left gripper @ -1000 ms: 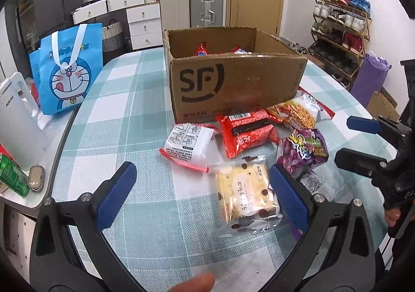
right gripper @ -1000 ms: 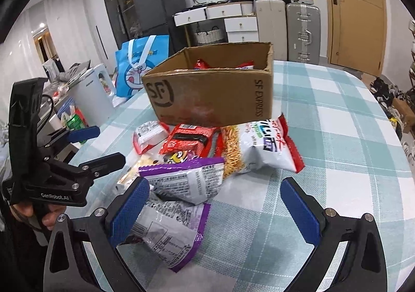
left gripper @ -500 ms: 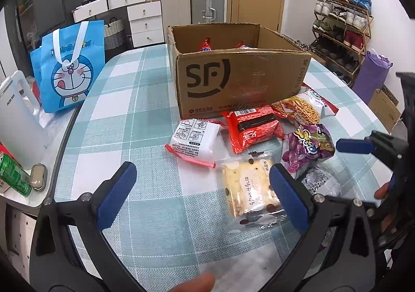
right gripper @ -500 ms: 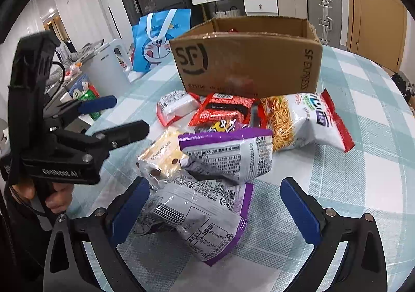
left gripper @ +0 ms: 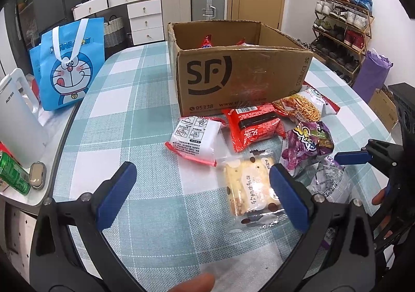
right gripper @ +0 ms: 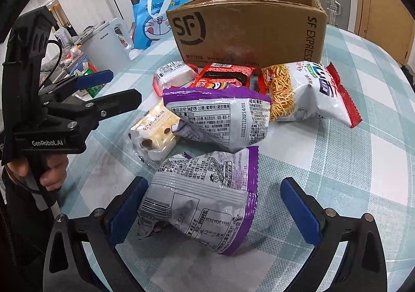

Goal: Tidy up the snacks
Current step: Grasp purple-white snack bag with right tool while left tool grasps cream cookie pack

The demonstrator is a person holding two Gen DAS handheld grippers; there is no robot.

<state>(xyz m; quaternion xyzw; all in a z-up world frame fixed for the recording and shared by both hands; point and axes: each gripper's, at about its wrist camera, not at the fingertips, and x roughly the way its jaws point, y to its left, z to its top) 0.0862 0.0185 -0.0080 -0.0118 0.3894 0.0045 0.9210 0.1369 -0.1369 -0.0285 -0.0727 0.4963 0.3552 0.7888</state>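
Note:
An open SF cardboard box (left gripper: 241, 76) (right gripper: 249, 32) stands on the checked tablecloth with a few snacks inside. Several snack packs lie in front of it: a white pack (left gripper: 194, 139), a red pack (left gripper: 254, 126), a noodle-snack bag (right gripper: 306, 92), a cookie pack (left gripper: 251, 188) (right gripper: 155, 128) and two purple bags (right gripper: 220, 115) (right gripper: 207, 203). My left gripper (left gripper: 205, 198) is open, its right finger beside the cookie pack. My right gripper (right gripper: 215, 211) is open, with the near purple bag between its fingers.
A blue Doraemon bag (left gripper: 67, 66), a white kettle (left gripper: 18, 120) and a green can (left gripper: 13, 175) stand to the left, off the table's edge. A shoe rack (left gripper: 342, 30) stands at the far right. Suitcases and drawers line the back wall.
Both grippers have moved forward toward the snack pile. The near purple bag now lies between the right gripper's fingers. Both grippers stay open.

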